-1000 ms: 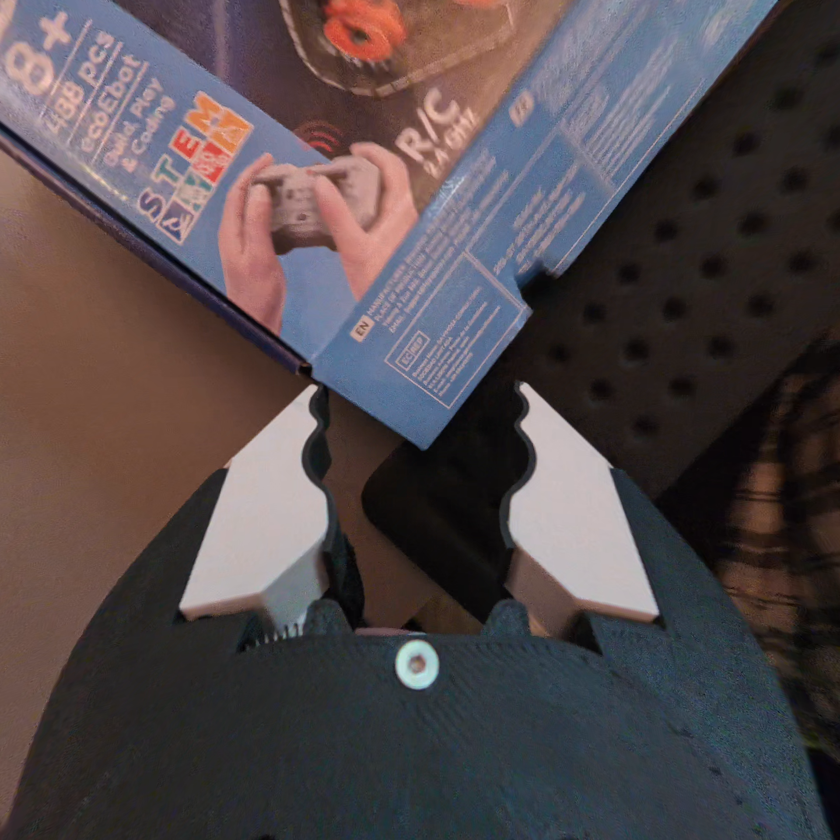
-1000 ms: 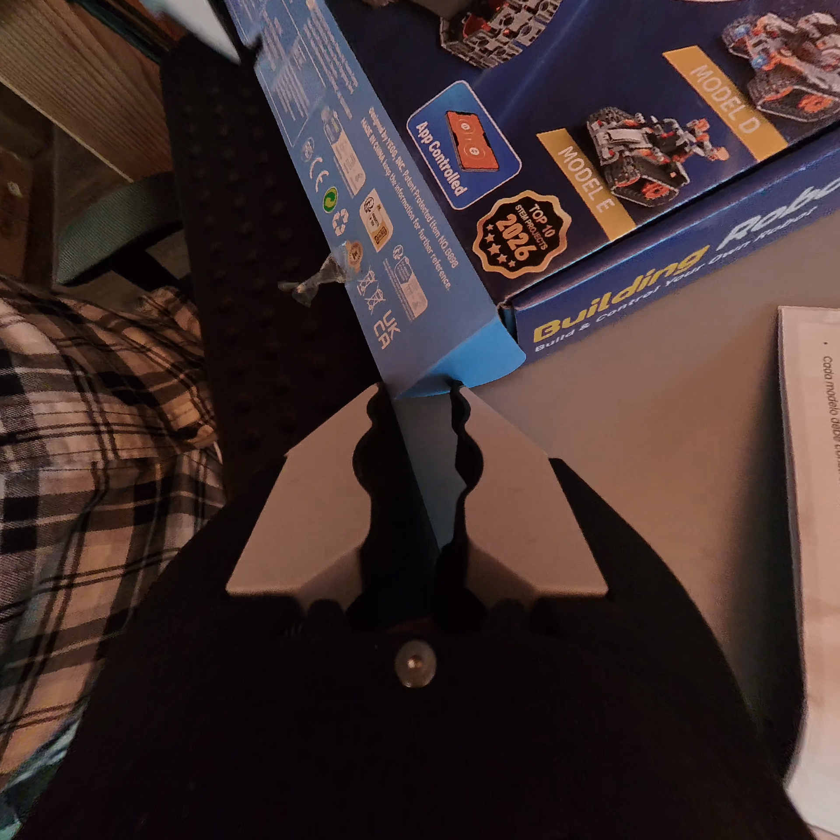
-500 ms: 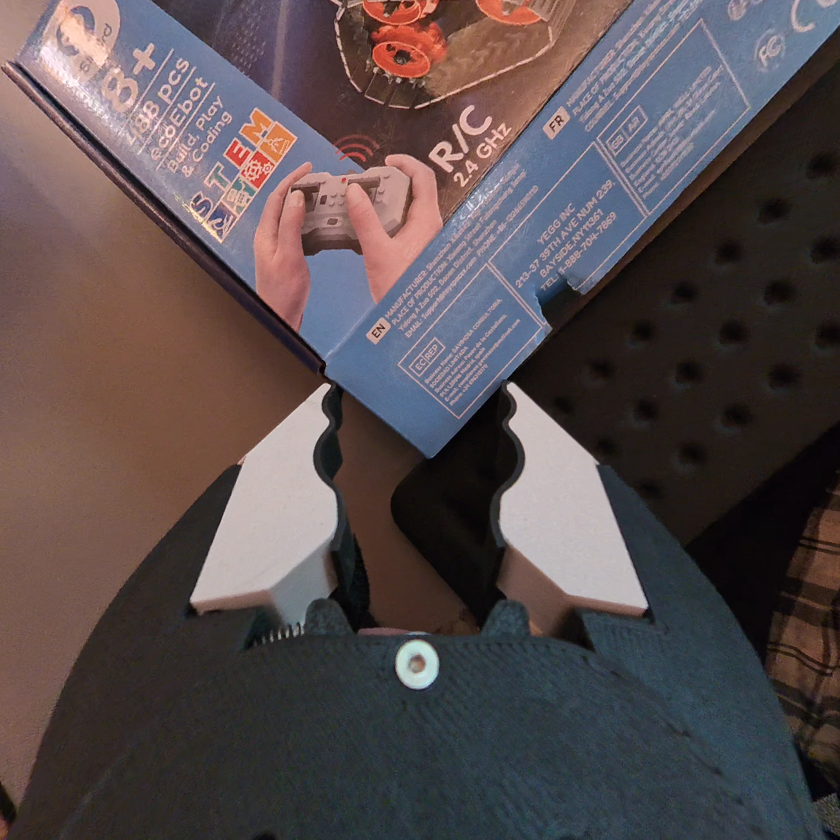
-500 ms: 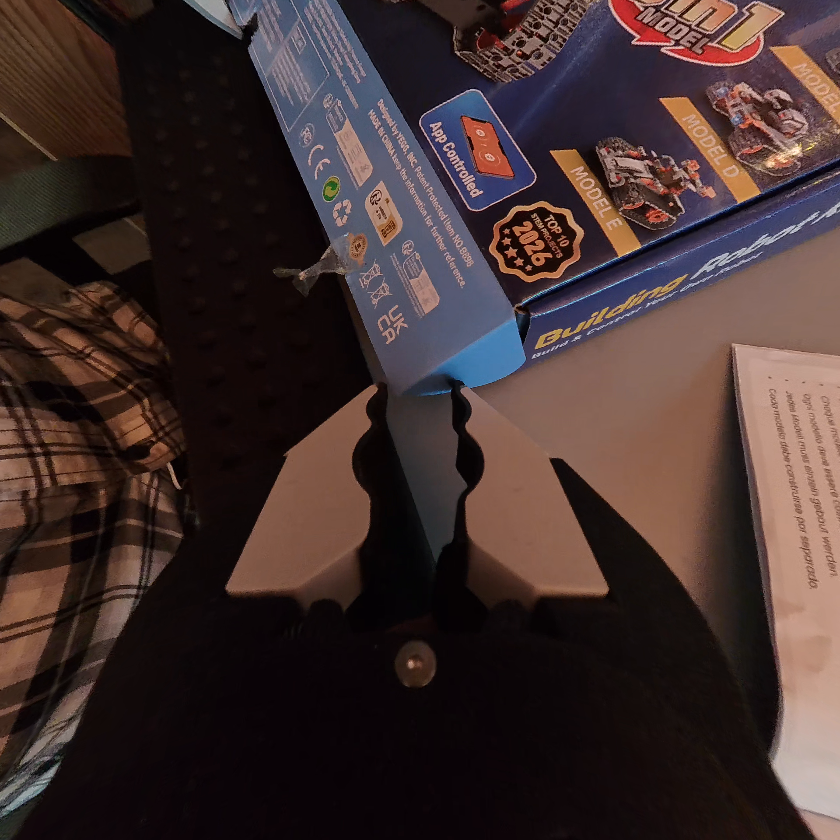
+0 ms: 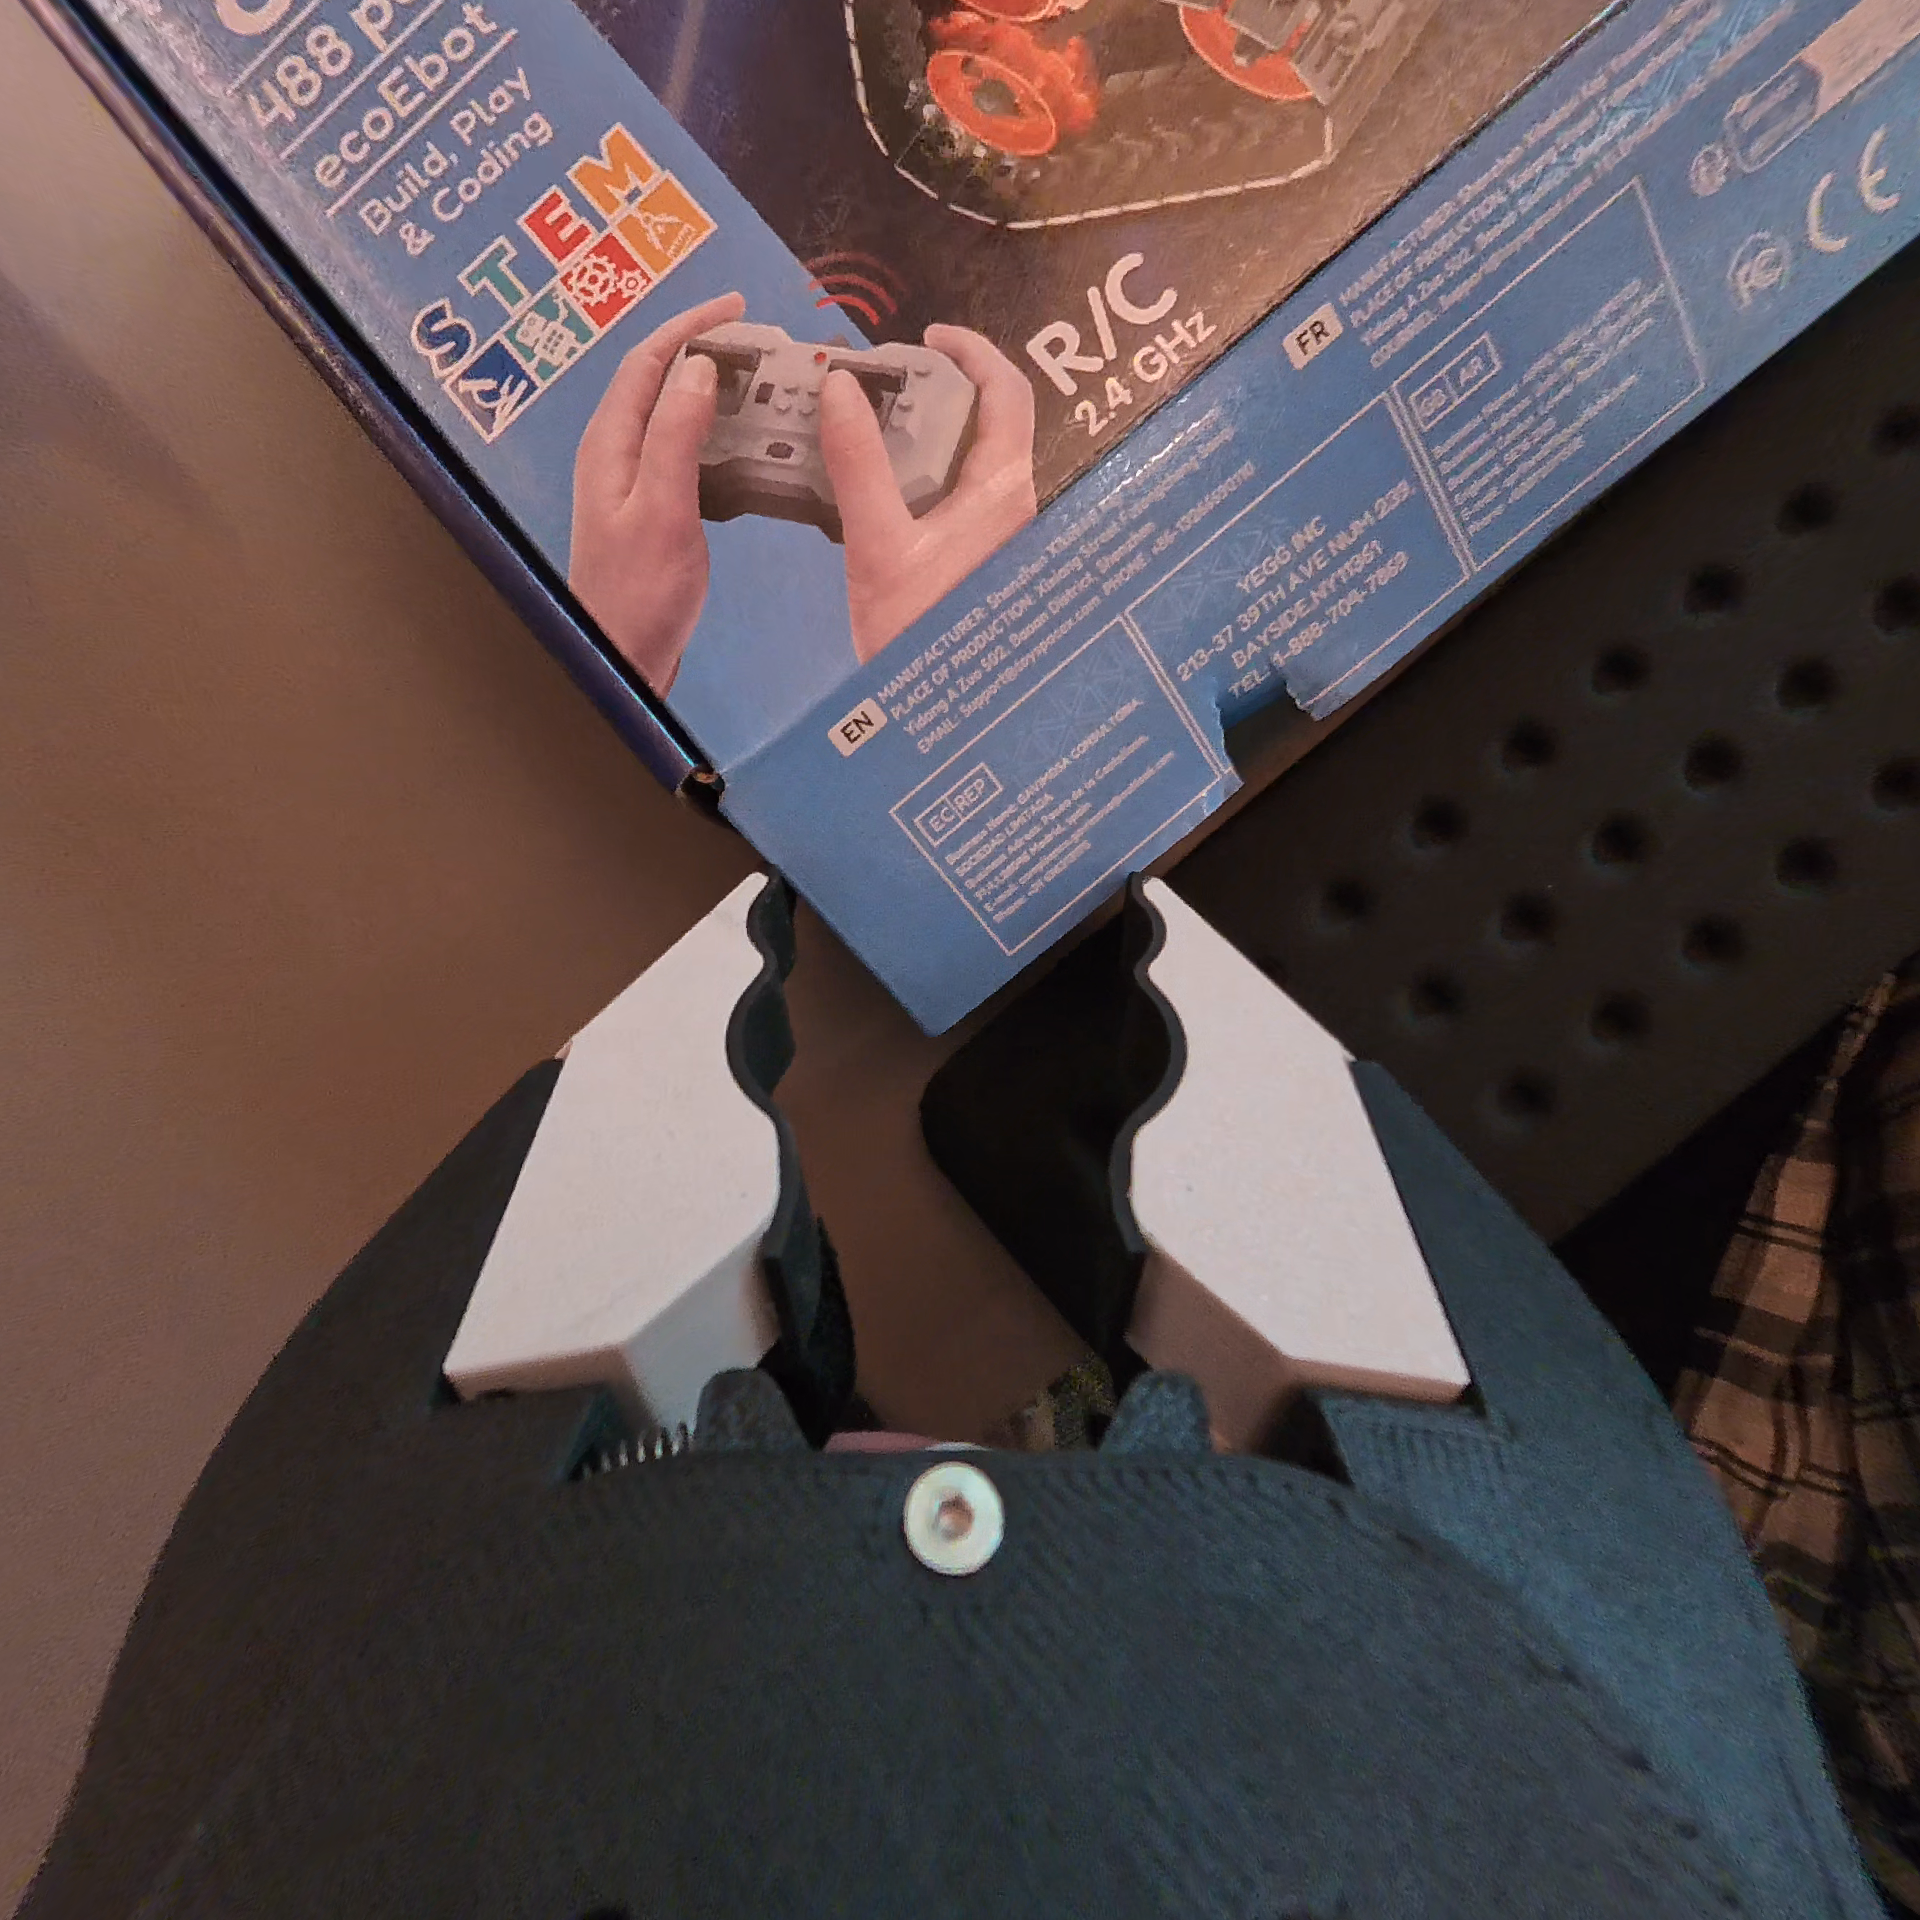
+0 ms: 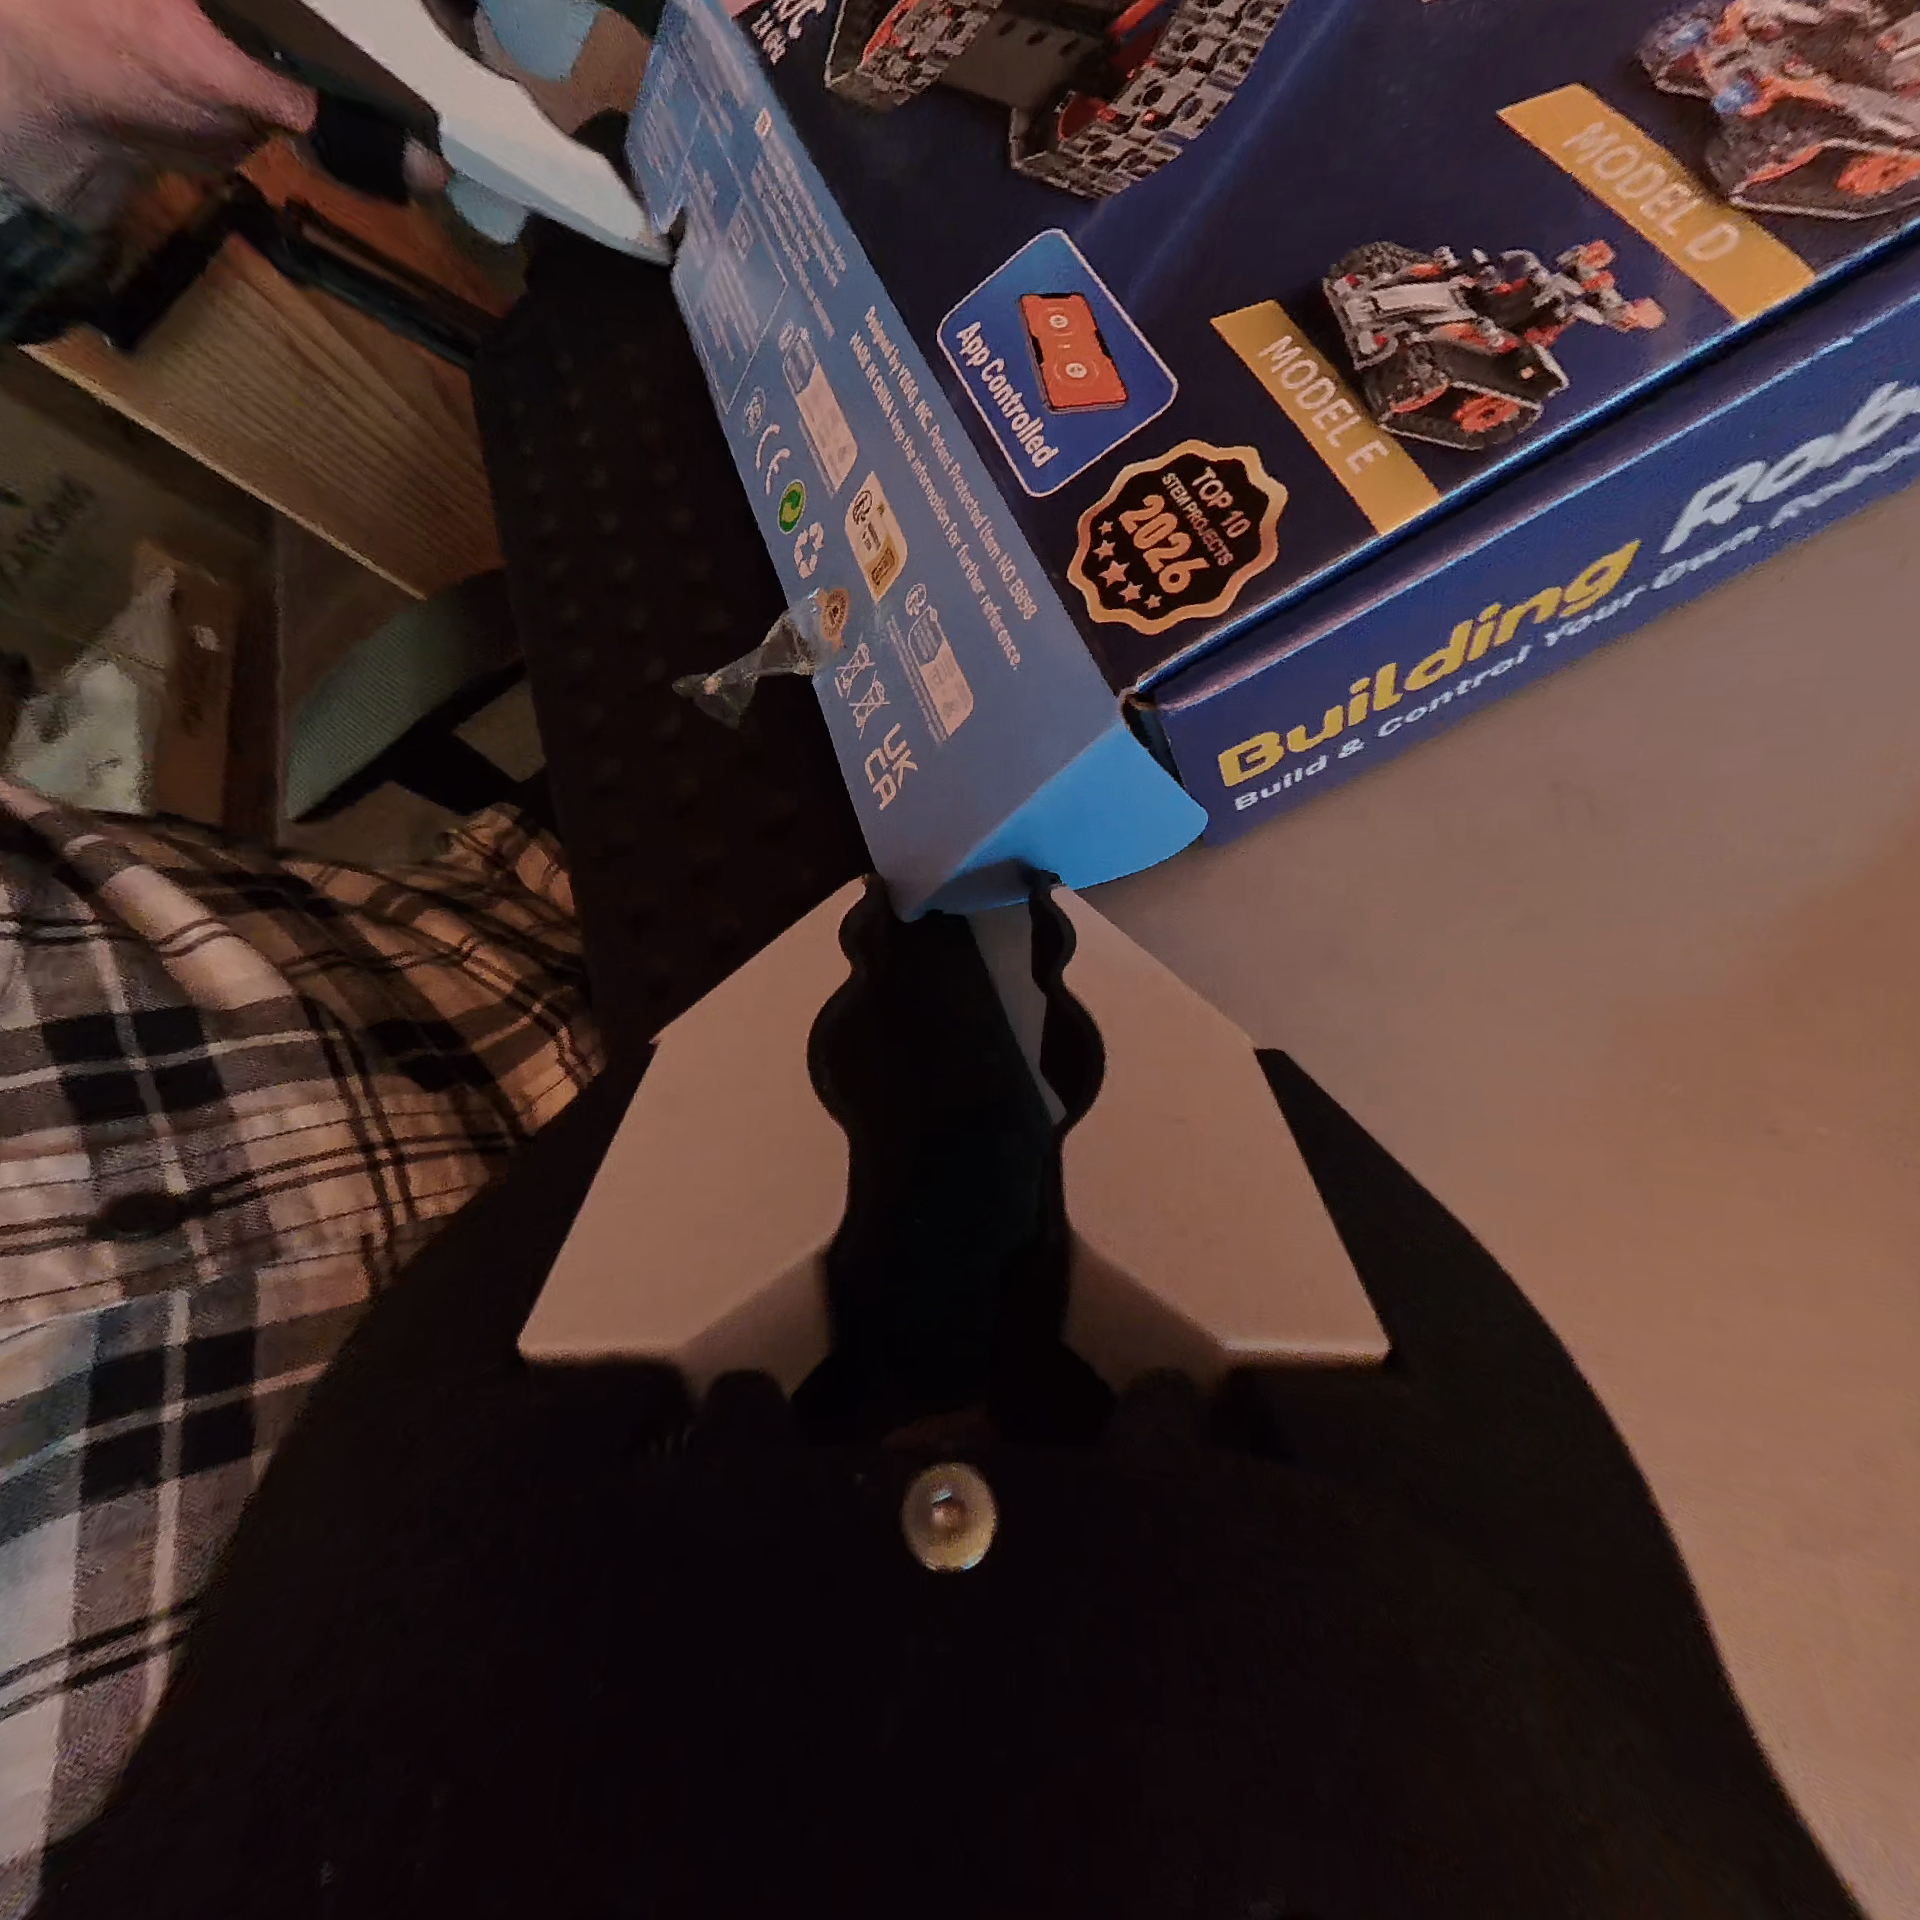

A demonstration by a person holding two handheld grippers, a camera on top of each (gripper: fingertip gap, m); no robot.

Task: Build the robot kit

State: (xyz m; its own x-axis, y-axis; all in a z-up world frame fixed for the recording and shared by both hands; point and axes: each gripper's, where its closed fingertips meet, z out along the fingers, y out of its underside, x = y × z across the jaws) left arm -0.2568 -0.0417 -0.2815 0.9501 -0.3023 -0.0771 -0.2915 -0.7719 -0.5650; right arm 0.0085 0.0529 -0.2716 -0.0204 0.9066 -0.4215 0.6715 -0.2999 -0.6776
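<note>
Tan tabletop (image 5: 260, 935) filled the left half of the left wrist view, with a black perforated mat (image 5: 1621, 831) at right and plaid fabric (image 5: 1829, 1299) at the lower right edge. Blue toy-kit box (image 5: 831, 364) lay across the upper frame, its light-blue front flap (image 5: 1039, 821) hanging toward the camera. Left gripper (image 5: 951, 935) sat at lower centre with its jaws apart at a moderate gap; the flap's corner dipped between the fingertips (image 5: 1158, 935), contact not clear, nothing clamped

Right wrist view, left to right: plaid fabric (image 6: 208, 1091) at lower left, wooden furniture (image 6: 312, 416) at upper left, a person's hand (image 6: 114, 83) blurred in the top left corner, then the dark mat (image 6: 644, 623). Flap (image 6: 883, 540) ran down the centre on edge, a scrap of clear tape (image 6: 748, 665) stuck off its left side. Right gripper (image 6: 961, 914) had its jaws narrow, pinching the flap's lower end between the pads. Box lid and side panel (image 6: 1507, 644) filled the upper right, resting on the tabletop (image 6: 1558, 1039)
</note>
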